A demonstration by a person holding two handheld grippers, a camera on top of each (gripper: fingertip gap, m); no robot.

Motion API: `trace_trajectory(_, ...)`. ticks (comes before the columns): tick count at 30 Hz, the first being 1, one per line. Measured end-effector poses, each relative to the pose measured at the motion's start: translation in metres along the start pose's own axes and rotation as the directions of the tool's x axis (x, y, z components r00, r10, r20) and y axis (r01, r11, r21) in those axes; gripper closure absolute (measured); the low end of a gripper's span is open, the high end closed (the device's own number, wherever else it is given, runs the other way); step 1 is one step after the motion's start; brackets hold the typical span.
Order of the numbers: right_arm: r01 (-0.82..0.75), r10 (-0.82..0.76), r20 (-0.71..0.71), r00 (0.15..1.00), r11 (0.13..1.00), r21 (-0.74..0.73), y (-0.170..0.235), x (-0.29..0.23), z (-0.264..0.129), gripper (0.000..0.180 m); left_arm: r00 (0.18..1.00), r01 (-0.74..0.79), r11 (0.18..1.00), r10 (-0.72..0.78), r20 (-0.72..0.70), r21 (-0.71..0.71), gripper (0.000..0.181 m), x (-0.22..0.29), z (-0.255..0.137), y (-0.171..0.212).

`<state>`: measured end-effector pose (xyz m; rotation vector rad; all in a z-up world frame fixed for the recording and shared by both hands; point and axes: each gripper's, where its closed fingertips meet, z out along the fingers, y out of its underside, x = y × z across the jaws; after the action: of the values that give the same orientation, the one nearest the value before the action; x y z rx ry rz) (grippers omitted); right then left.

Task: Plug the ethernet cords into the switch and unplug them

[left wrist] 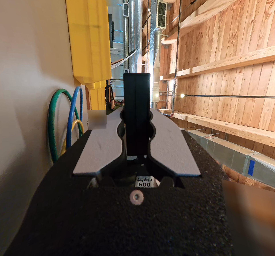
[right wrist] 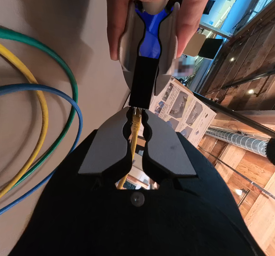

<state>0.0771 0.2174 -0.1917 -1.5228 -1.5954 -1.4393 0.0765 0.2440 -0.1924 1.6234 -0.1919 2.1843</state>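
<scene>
In the left wrist view, my left gripper [left wrist: 136, 114] is shut on the black switch [left wrist: 136, 107], which stands out beyond its grey fingers. In the right wrist view, my right gripper [right wrist: 136, 111] is shut on the yellow ethernet cord [right wrist: 136, 123] just behind its clear plug. The plug tip meets the near end of the switch [right wrist: 142, 82]; how deep it sits is hidden. The left gripper [right wrist: 146, 71], held by a hand [right wrist: 119, 18], grips the switch from the far side. Green [right wrist: 71, 73], blue [right wrist: 74, 107] and yellow [right wrist: 43, 102] cord loops lie on the beige table.
The beige table [left wrist: 22, 70] runs along the left, with cord loops [left wrist: 51, 122] on it. A yellow panel [left wrist: 89, 32] stands beyond. A printed sheet with pictures [right wrist: 186, 114] lies past the table's edge. A metal duct [left wrist: 223, 149] and wooden boards fill the right.
</scene>
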Motion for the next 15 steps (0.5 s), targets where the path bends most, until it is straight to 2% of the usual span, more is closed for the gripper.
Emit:
trace_trajectory(2, -0.042, 0.042, 0.017, 0.999, 0.999, 0.028, 0.000, 0.003, -0.001, 0.167, 1.000, 0.002, 1.000, -0.002, -0.019, -0.002, 0.154, 0.003, 0.000, 0.001)
trace_trajectory(6, -0.203, 0.206, -0.039, 0.978, 0.977, 0.064, -0.002, 0.016, -0.004, 0.166, 0.999, -0.031, 1.000, 0.031, -0.042, 0.002, 0.153, 0.018, 0.001, 0.002)
trace_trajectory(10, -0.233, 0.241, -0.084, 0.967, 0.968, 0.095, -0.009, 0.018, -0.010, 0.166, 0.999, -0.030, 0.999, 0.031, -0.027, 0.027, 0.154, 0.016, -0.003, -0.003)
trace_trajectory(15, -0.228, 0.234, -0.073, 0.970, 0.970, 0.086, -0.008, 0.015, -0.007, 0.173, 0.999, -0.022, 0.999, 0.023, -0.031, 0.030, 0.154, 0.015, -0.003, -0.004)
